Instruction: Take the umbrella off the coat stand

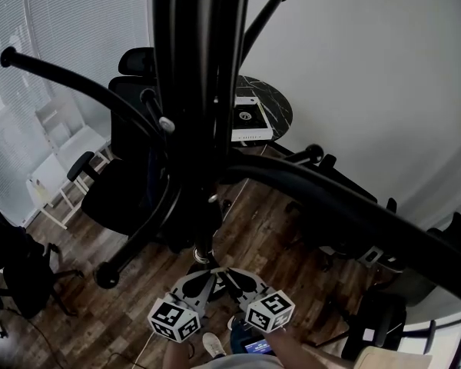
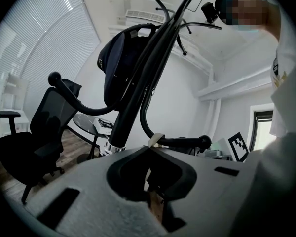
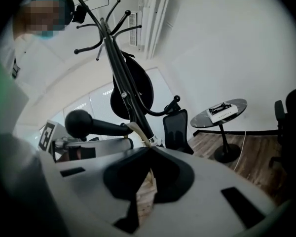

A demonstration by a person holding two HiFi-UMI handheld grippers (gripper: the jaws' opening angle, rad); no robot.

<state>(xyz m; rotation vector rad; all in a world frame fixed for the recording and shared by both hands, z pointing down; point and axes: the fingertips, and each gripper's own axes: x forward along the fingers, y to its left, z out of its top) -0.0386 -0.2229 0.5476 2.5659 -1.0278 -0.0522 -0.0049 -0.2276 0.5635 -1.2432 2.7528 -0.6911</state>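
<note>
The coat stand (image 1: 192,91) is placed in the middle, and the umbrella (image 2: 133,107) is hung along its pole, with the tip down near the floor. A chair (image 1: 127,160) is set to the left of the stand, and a table (image 1: 280,106) is found behind it to the right, with a box (image 1: 251,119) laid on it. The left gripper (image 1: 203,277) and the right gripper (image 1: 232,274) are held side by side before the stand, near the umbrella's tip.

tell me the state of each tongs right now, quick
left tongs: closed, holding nothing
right tongs: closed, holding nothing
</note>
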